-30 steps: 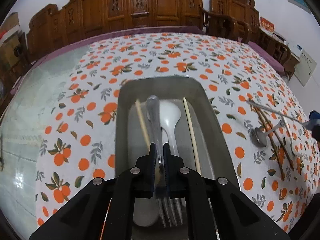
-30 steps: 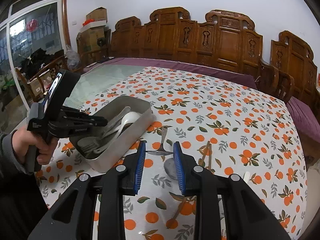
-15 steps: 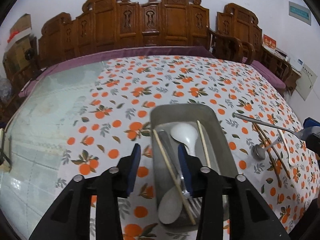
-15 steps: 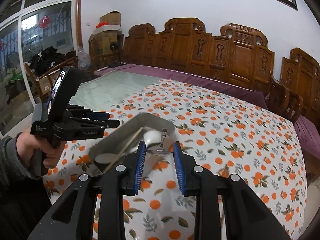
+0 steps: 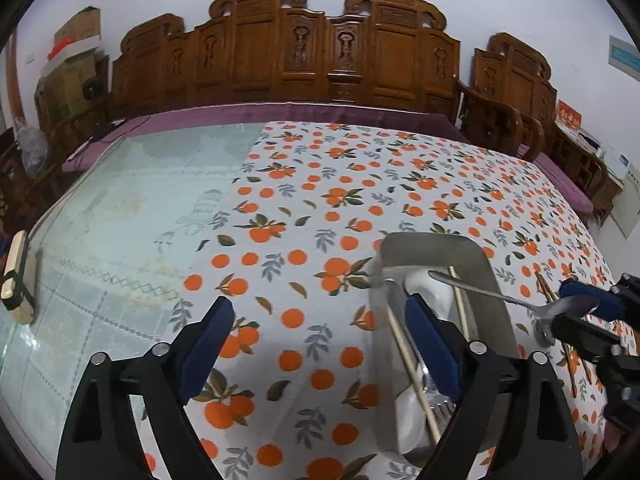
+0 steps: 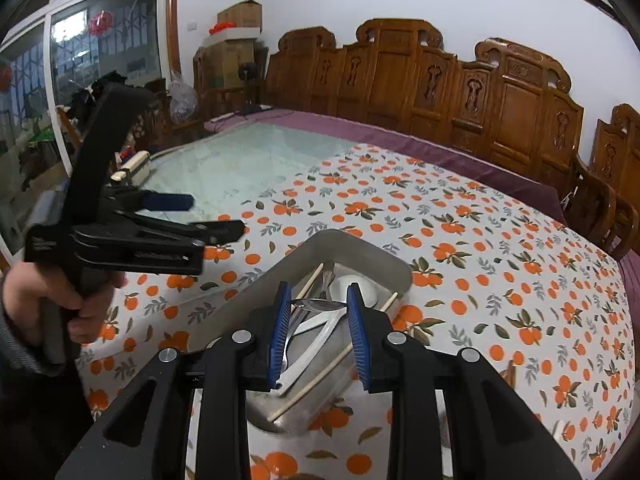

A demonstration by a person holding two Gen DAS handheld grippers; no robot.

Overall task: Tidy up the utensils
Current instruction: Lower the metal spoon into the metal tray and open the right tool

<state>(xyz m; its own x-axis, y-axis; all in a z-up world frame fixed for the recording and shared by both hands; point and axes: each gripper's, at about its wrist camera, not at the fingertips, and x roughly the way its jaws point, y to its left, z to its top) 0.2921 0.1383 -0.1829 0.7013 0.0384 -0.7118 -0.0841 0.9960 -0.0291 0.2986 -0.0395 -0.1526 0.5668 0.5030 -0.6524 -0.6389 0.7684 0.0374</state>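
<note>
A metal tray point(image 5: 432, 240) point(image 6: 360, 242) lies on the orange-print cloth and holds a white spoon point(image 5: 424, 284), a fork point(image 5: 438, 402) and light chopsticks point(image 5: 412, 364). My left gripper point(image 5: 320, 332) point(image 6: 208, 216) hangs left of the tray over the cloth. Its jaws are opening and nothing is between them. My right gripper point(image 6: 318, 300) point(image 5: 580, 308) is shut on the bowl of a metal spoon point(image 6: 320, 303) point(image 5: 480, 290). It holds the spoon above the tray, with the handle reaching out over it.
Dark chopsticks point(image 5: 545, 285) lie on the cloth right of the tray. A pale wooden block point(image 5: 18, 276) point(image 6: 134, 166) sits on the bare glass at the table's left. A person's hand point(image 6: 82, 304) grips the left tool. Carved wooden chairs point(image 5: 320, 52) line the far side.
My left gripper let go of the fork in the tray, opened wide and drew back to the left. My right gripper carried the metal spoon from the cloth to above the tray.
</note>
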